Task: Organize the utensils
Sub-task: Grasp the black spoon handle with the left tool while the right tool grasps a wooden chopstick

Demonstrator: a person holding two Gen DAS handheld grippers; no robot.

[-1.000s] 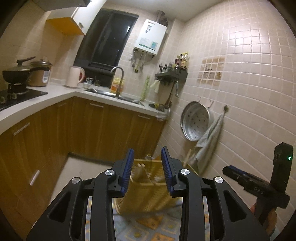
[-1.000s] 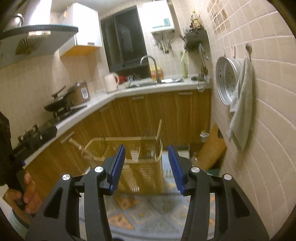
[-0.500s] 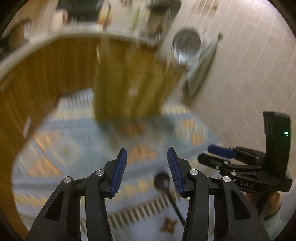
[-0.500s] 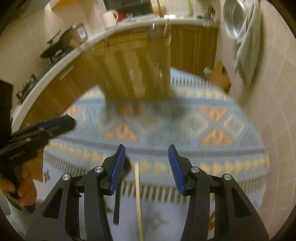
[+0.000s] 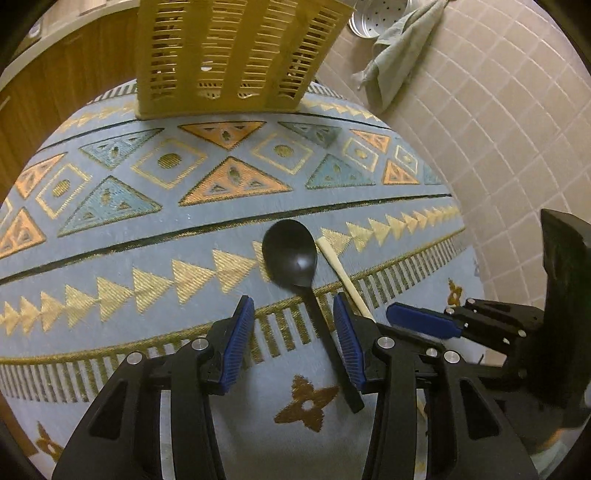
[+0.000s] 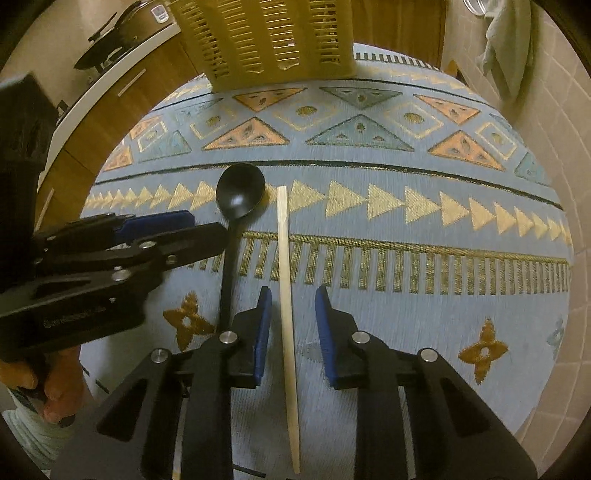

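A black spoon (image 5: 290, 254) lies on the blue patterned cloth (image 5: 147, 258), bowl toward the basket. Its handle runs back between the fingers of my left gripper (image 5: 291, 306), close to the right pad; the gripper is open and points steeply down. Beside the spoon lies a pale chopstick (image 6: 286, 295), passing between the fingers of my right gripper (image 6: 293, 295). Those jaws are closing, with a gap left on each side of the stick. The yellow slotted basket (image 5: 229, 55) stands at the cloth's far edge. Each gripper shows in the other's view: left gripper (image 6: 159, 225), right gripper (image 5: 424, 319).
A tiled wall (image 5: 498, 129) rises close on the right, with a grey towel (image 5: 399, 48) and a perforated metal tray (image 5: 376, 18) hanging on it. Wooden cabinets (image 6: 110, 107) and a counter with a dark pot (image 6: 110, 40) run along the left. A hand (image 6: 55, 391) holds the left gripper.
Both grippers tipped downward and sank toward the cloth. The spoon handle now lies between the left fingers and the chopstick between the right fingers. The right jaws have narrowed.
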